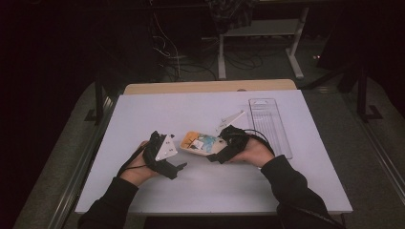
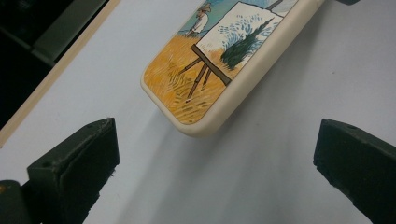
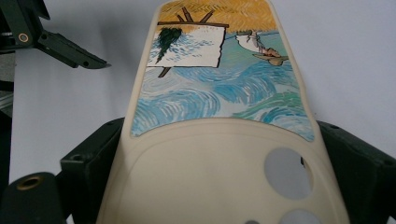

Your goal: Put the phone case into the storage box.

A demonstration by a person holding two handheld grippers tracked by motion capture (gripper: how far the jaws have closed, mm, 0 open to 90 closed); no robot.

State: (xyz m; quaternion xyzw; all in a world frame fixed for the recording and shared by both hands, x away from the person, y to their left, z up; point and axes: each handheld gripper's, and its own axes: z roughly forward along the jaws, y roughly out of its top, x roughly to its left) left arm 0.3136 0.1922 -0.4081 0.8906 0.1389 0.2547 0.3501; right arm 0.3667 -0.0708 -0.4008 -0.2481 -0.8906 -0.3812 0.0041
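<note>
Phone case pinched at camera end by right gripper, left gripper spread and waiting just short of the free end.

High view: phone case mid-table, long axis running left-right between left gripper and right gripper; clear tray beyond.
Left gripper view: jaws wide apart, printed corner ahead, not between them; far end cut off.
Right gripper view: jaws pressed on both long edges; grip point itself hidden.
</note>
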